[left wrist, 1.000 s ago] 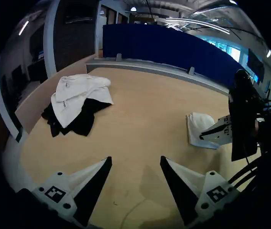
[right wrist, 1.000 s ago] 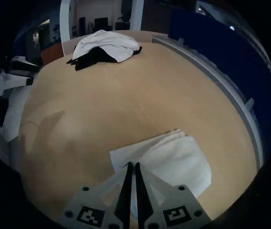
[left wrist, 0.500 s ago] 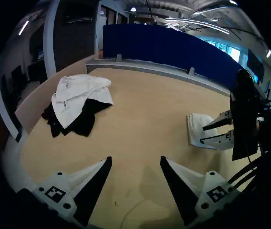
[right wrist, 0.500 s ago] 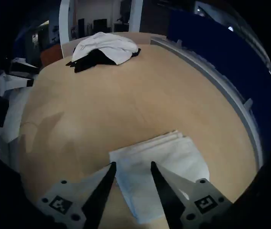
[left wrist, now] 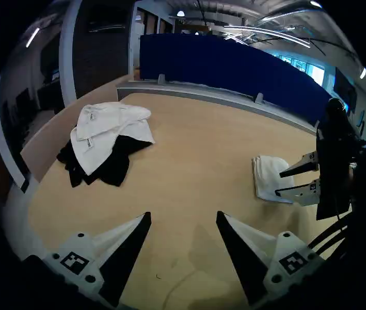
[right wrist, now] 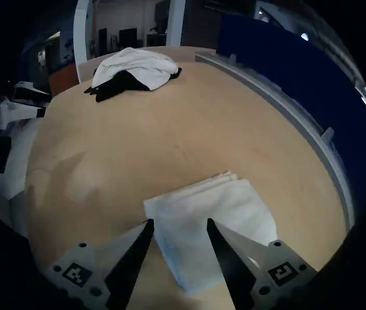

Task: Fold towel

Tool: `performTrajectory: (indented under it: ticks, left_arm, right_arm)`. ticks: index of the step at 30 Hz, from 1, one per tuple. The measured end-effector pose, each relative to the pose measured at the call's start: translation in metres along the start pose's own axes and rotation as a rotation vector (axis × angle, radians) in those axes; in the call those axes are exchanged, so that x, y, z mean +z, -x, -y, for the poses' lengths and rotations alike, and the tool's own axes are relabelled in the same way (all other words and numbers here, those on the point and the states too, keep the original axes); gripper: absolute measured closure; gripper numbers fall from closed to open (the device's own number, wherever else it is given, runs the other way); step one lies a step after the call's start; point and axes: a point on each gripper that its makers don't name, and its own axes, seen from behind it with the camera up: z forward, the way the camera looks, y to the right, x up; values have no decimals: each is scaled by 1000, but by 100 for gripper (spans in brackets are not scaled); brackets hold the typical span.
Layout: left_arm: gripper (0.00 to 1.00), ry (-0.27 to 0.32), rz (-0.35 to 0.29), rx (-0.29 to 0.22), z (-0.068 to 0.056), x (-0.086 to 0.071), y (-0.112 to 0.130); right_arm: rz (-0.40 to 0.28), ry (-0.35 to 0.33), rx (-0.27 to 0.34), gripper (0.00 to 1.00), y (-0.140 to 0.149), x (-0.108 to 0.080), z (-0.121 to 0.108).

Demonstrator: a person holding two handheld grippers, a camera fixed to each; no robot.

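In the left gripper view, the left claw (left wrist: 183, 214) hovers wide open over the wooden bench (left wrist: 193, 139), holding nothing. The folded white towel (left wrist: 268, 173) lies flat at the right, with the right claw (left wrist: 280, 184) parted at its edge. A heap of white and black cloths (left wrist: 105, 142) sits at the left. In the right gripper view, the right claw (right wrist: 179, 222) stands open and grips nothing, its fingers straddling the towel's (right wrist: 219, 206) near corner.

A pale wooden tabletop (left wrist: 198, 134) curves beneath a long dark blue partition (left wrist: 224, 62); strip lights (left wrist: 265, 31) cross the ceiling, bright windows (left wrist: 306, 70) glow at far right, a white column (left wrist: 69, 51) stands at left
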Motion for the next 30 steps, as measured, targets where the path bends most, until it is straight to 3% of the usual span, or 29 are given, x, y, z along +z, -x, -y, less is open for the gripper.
performTrajectory:
  ticks: [19, 30]
  left_arm:
    - [6, 10, -2, 3, -6, 4, -2]
    - [6, 16, -3, 7, -11, 4, -2]
  right_arm:
    - [63, 64, 113, 21, 76, -32, -8]
    - [75, 65, 150, 22, 87, -32, -6]
